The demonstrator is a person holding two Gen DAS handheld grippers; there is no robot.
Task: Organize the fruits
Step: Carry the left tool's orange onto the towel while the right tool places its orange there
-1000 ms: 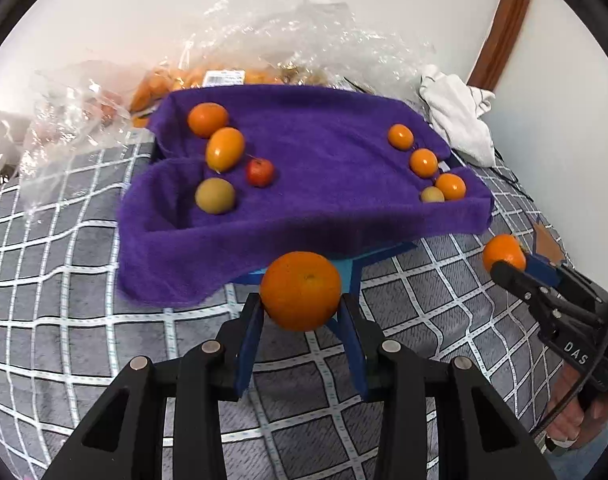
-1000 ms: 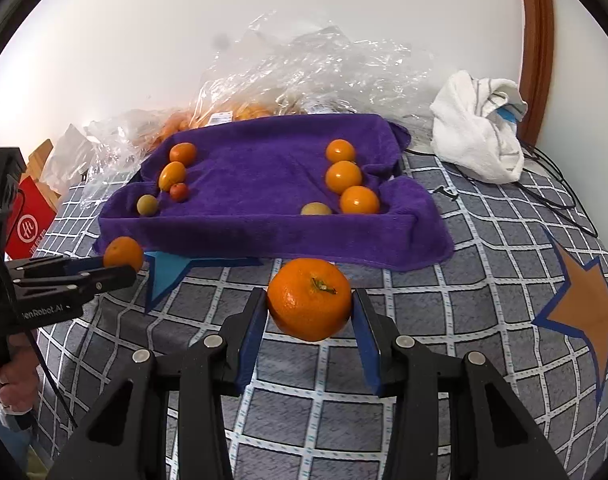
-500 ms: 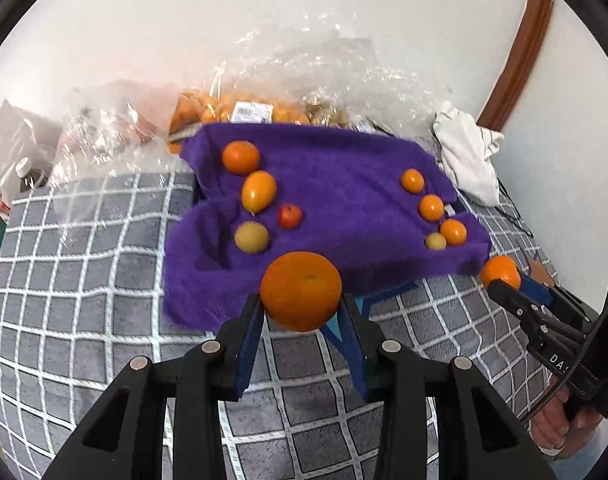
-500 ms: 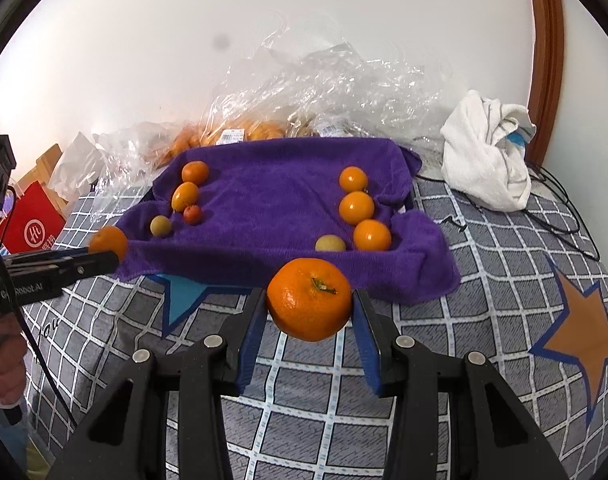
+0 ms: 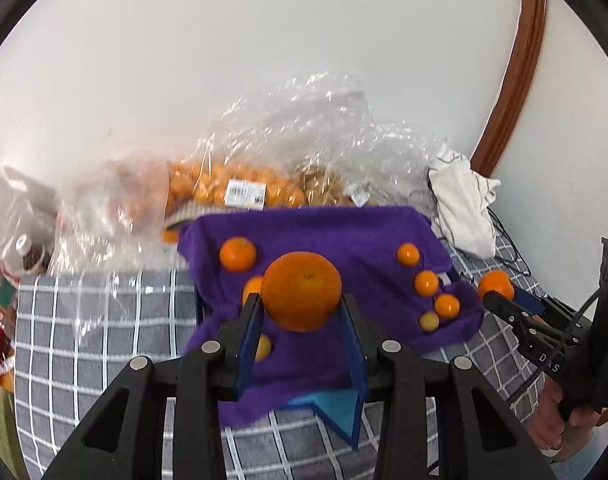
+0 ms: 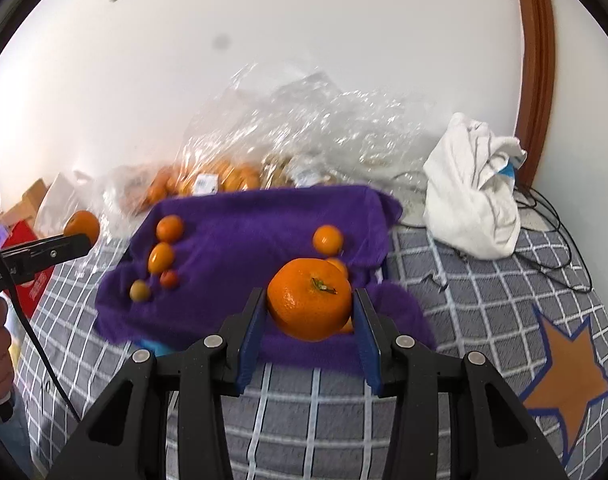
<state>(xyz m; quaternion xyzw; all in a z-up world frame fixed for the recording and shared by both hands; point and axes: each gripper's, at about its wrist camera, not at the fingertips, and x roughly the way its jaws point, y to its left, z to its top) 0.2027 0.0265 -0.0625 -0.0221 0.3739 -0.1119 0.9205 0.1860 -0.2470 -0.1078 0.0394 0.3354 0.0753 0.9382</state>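
Nearest in the left wrist view, the left gripper [image 5: 301, 312] is closed on an orange [image 5: 301, 290], its blue pads pressed to the fruit's two sides, held in the air over the near part of the purple towel [image 5: 344, 240]. In the right wrist view the right gripper [image 6: 308, 314] likewise clamps a second orange [image 6: 309, 304], stem [image 6: 323, 285] up, above the towel's near right edge. Both towel and grippers are over a grey checked bedspread [image 6: 484, 280] bearing an orange star [image 6: 568, 380]. On the towel's left side lie a greenish fruit [image 6: 139, 291], a small red fruit [image 6: 169, 279], an oval orange fruit [image 6: 161, 258] and a mandarin [image 6: 169, 228], running near to far. On its right side sits a row of small oranges [image 5: 426, 283] with a yellowish fruit [image 5: 429, 321] at the near end. Beyond the towel, against the white wall, clear plastic bags [image 5: 304, 140] hold more orange fruit [image 5: 207, 186]. A white cloth [image 6: 474, 200] is heaped to the right of the towel, by a brown door frame [image 6: 534, 80].
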